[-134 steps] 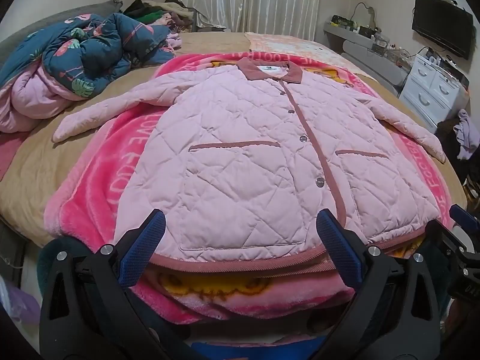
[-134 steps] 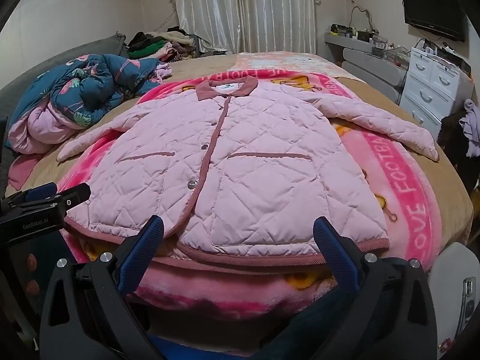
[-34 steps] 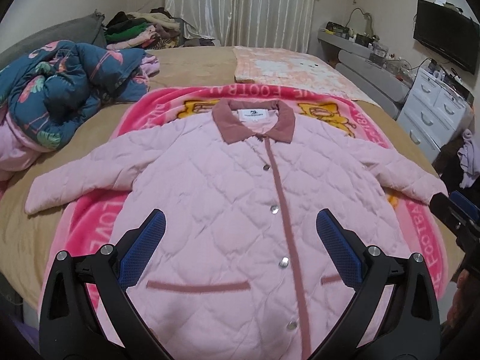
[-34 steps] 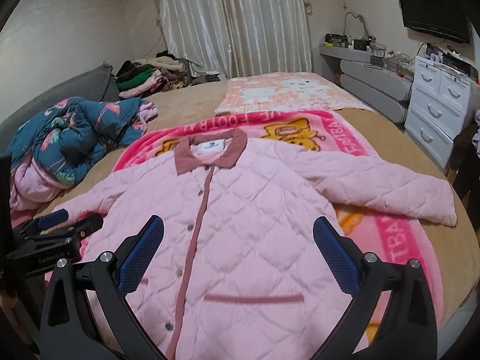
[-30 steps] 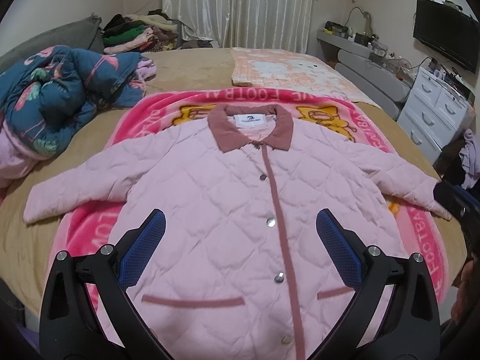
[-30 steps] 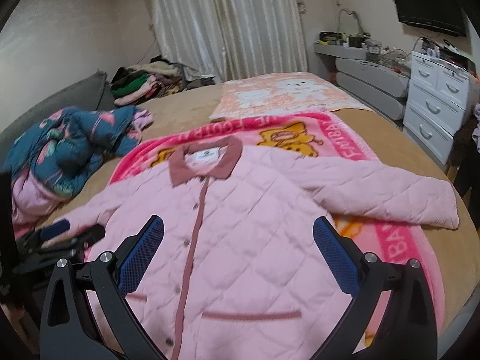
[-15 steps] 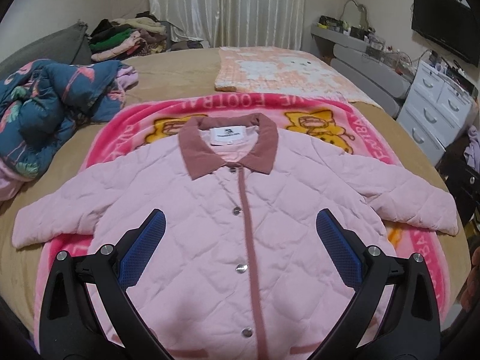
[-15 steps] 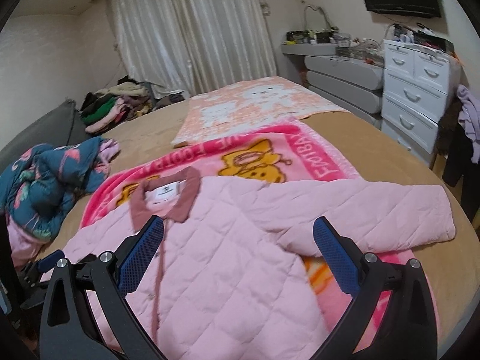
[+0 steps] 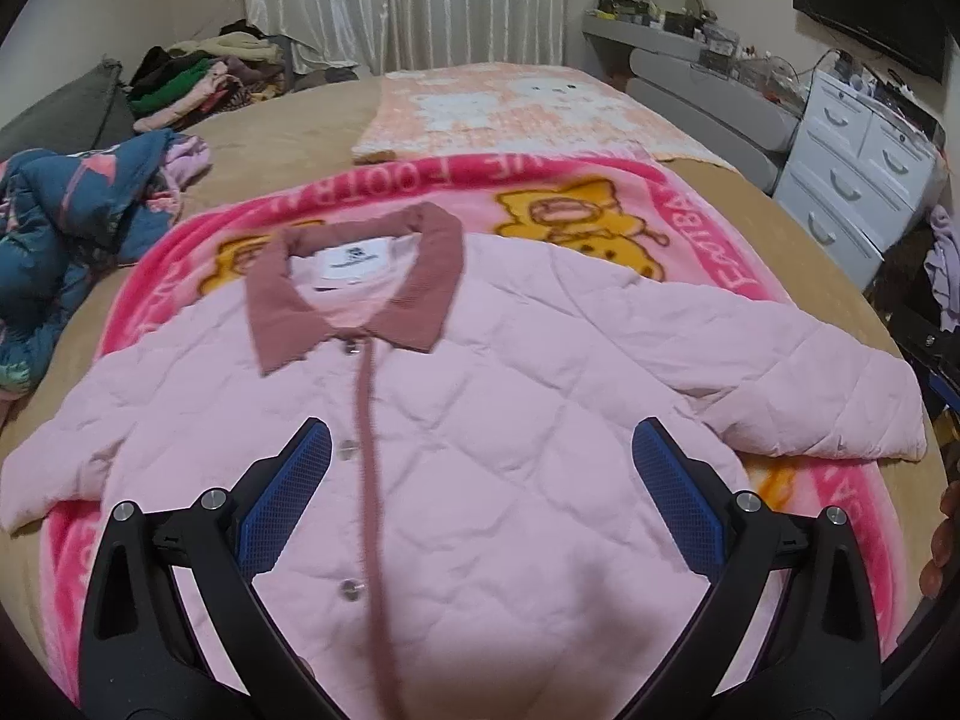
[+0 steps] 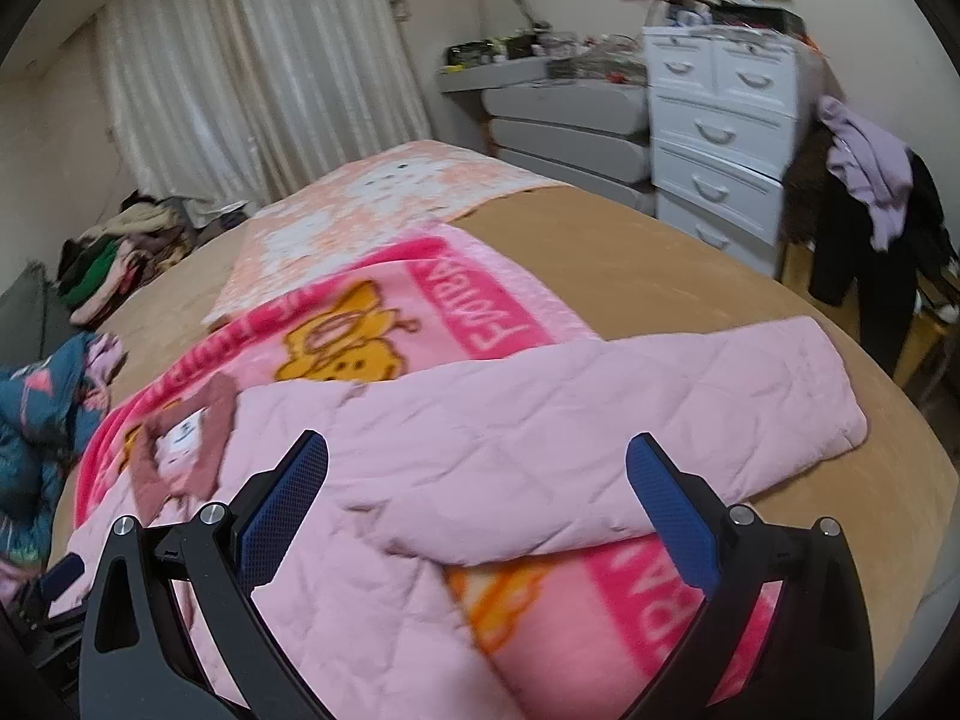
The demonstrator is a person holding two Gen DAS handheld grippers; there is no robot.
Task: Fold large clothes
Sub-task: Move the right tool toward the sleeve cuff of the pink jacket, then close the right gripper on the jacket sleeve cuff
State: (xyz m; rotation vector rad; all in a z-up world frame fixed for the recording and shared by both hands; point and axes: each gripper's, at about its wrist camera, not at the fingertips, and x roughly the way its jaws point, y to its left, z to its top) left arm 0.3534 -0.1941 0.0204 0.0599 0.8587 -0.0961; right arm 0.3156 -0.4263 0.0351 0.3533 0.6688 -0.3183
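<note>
A pink quilted jacket point(image 9: 510, 438) with a dusty-rose collar point(image 9: 354, 288) lies flat, face up and buttoned, on a bright pink cartoon blanket point(image 9: 606, 186). Both sleeves are spread out to the sides. My left gripper point(image 9: 480, 480) is open and empty above the jacket's chest. My right gripper point(image 10: 477, 492) is open and empty above the jacket's right sleeve point(image 10: 630, 420), whose cuff lies near the bed's right edge. The jacket's hem is out of view.
A tan bed point(image 10: 630, 252) carries the blanket. A blue patterned quilt point(image 9: 54, 228) lies bunched at the left. A peach cat-print blanket point(image 9: 510, 102) lies at the head end. A clothes pile point(image 9: 198, 78) sits far left. White drawers point(image 10: 714, 120) stand to the right.
Both grippers have moved forward over the jacket, from the hem to the chest. The right gripper has also swung right, over the right sleeve. Both stay open.
</note>
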